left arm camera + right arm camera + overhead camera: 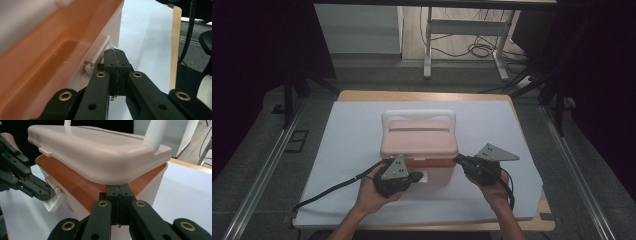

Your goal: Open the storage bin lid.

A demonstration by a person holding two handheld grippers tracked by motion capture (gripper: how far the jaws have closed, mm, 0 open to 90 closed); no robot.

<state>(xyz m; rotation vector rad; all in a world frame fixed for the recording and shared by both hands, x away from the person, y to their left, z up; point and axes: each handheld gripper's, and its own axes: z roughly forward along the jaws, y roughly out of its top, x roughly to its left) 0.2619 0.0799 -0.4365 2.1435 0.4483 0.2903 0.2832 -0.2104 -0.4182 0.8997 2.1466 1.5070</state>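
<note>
Box: pink cooler box (419, 150) at the middle of the white mat (347, 150).
Lid: lid (100, 152) sits tilted, lifted on its front edge.
Latch: white latch (53, 201) on the box's front, touching my left gripper (414, 176), jaws clenched empty.
Right: my right gripper (459, 159), jaws clenched together, tips under the lid's rim at the box's right corner.

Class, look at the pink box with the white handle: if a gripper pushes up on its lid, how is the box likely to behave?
The lid looks like rigid moulded plastic, so it should lift as one stiff piece rather than flex. Its glossy surface may let the right gripper, shut beneath its edge, slip. The box seems thin-walled and probably light, so it might slide on the white sheet unless steadied.
</note>
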